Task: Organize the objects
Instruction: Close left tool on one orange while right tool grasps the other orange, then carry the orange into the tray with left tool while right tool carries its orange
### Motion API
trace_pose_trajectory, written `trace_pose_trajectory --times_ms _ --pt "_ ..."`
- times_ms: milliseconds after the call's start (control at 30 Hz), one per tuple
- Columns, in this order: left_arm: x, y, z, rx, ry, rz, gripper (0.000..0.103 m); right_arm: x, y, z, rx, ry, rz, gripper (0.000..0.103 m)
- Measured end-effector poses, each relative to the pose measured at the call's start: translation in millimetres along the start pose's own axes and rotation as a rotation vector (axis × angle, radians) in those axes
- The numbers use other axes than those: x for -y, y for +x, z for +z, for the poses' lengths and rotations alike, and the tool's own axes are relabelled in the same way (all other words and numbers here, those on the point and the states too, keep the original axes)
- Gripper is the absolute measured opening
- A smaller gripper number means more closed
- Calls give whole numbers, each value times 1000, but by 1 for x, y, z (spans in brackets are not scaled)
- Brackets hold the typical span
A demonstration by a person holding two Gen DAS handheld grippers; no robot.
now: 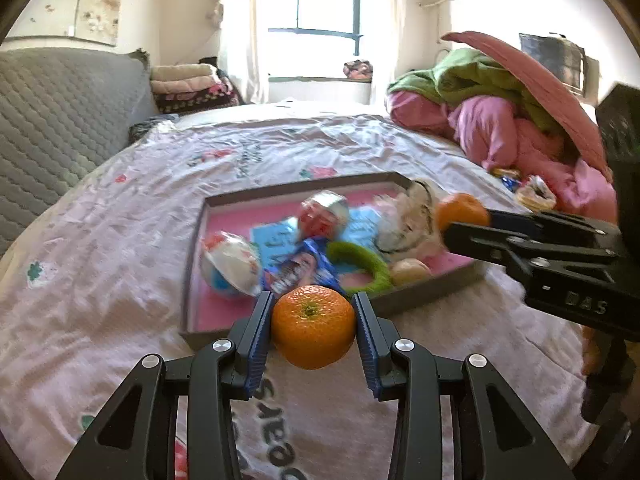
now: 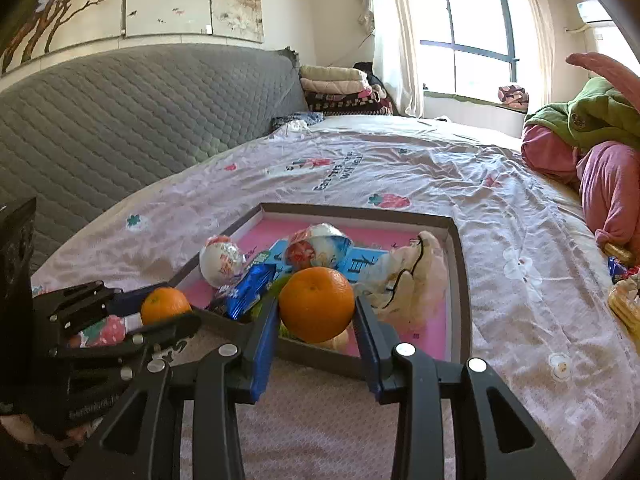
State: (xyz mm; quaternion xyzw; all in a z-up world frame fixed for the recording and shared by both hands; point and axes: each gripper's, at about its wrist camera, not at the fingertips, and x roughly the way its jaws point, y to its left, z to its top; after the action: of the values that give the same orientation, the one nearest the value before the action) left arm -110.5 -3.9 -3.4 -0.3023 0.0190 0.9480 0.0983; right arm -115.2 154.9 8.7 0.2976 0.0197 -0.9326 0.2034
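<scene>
My left gripper (image 1: 314, 320) is shut on an orange (image 1: 313, 326), held above the bedspread just in front of the tray's near edge. My right gripper (image 2: 316, 312) is shut on a second orange (image 2: 316, 303), held over the near rim of the tray (image 2: 460, 280). The tray (image 1: 424, 290) is a shallow grey box with a pink floor, lying on the bed. It holds snack packets, round wrapped treats, a blue card, a green ring (image 1: 366, 260) and a crumpled bag (image 2: 416, 276). Each gripper shows in the other's view: the right gripper (image 1: 464, 216) and the left gripper (image 2: 168, 312).
A pink printed bedspread (image 1: 100, 260) covers the bed. The grey quilted headboard (image 2: 120, 120) stands on the left. Pink and green bedding (image 1: 500, 112) is heaped on the right, with loose snacks (image 2: 624, 300) beside it. Folded blankets (image 2: 340, 88) lie near the window.
</scene>
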Motion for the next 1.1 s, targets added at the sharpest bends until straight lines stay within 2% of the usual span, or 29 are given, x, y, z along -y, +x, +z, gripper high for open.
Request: trace_pose_trajectory --times_ms 500,800,1100 --pt "-38 30 16 -11 -26 100 40 12 -2 13 35 -21 -57 38" --pt "-49 41 17 -37 -44 101 40 28 -1 21 52 -22 -81 38" --pt "-50 51 12 -69 -43 95 40 40 16 10 -6 8 -84 38"
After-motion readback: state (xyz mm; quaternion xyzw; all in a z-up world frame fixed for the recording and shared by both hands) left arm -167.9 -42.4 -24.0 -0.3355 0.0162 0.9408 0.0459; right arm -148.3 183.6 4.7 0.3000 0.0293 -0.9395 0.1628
